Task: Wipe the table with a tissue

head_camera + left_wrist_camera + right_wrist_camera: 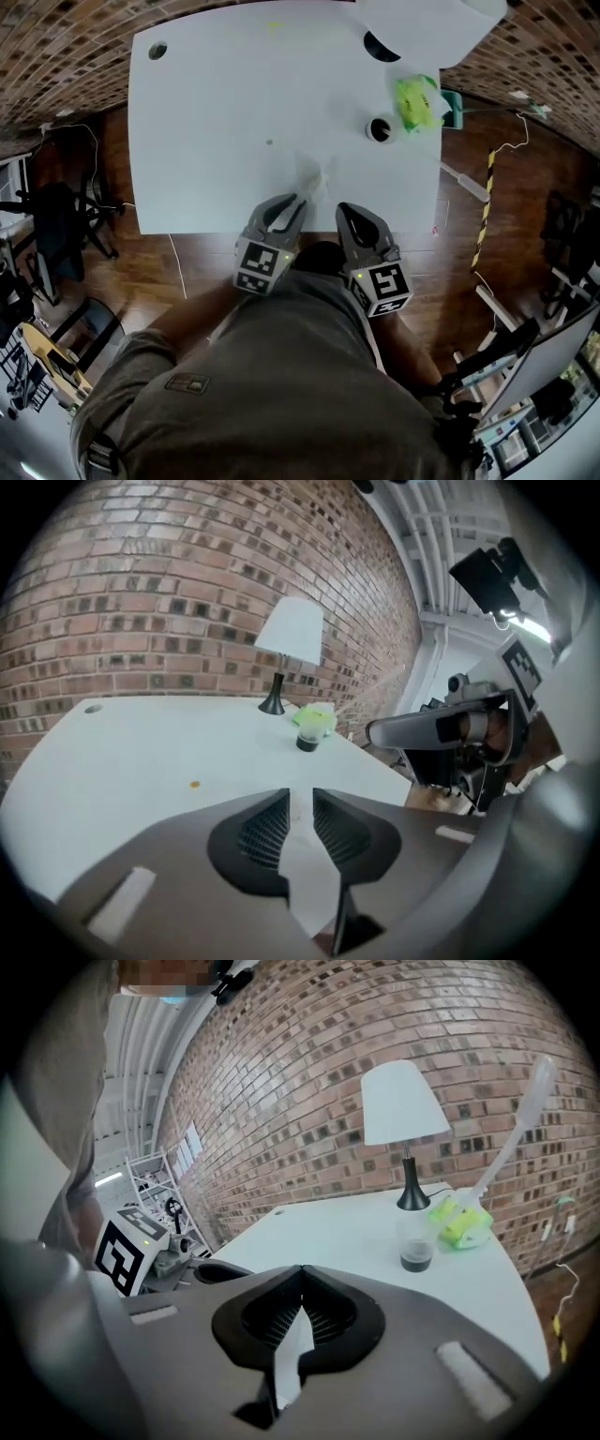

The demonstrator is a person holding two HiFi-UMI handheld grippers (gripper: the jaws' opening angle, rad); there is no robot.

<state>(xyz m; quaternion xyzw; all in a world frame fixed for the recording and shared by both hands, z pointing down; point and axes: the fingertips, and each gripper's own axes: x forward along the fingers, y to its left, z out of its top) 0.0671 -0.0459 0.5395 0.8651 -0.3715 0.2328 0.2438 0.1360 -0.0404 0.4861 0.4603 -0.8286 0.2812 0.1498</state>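
My left gripper [292, 204] and right gripper [346, 209] hover side by side at the near edge of the white table [216, 112]. A crumpled white tissue [316, 181] lies on the table just ahead of them. In the left gripper view the jaws of the left gripper [300, 795] stand apart, and a strip of tissue [309, 874] hangs loose in the gap. In the right gripper view the right gripper [301, 1270] has its tips together, pinching a strip of the tissue [291, 1358]. A small brown spot [194, 784] marks the tabletop.
A lamp with a white shade [422, 28], a small cup with dark contents [379, 129] and a green packet [417, 101] stand at the far right of the table. A round hole [157, 50] sits at the far left corner. Wooden floor, chairs and cables surround the table.
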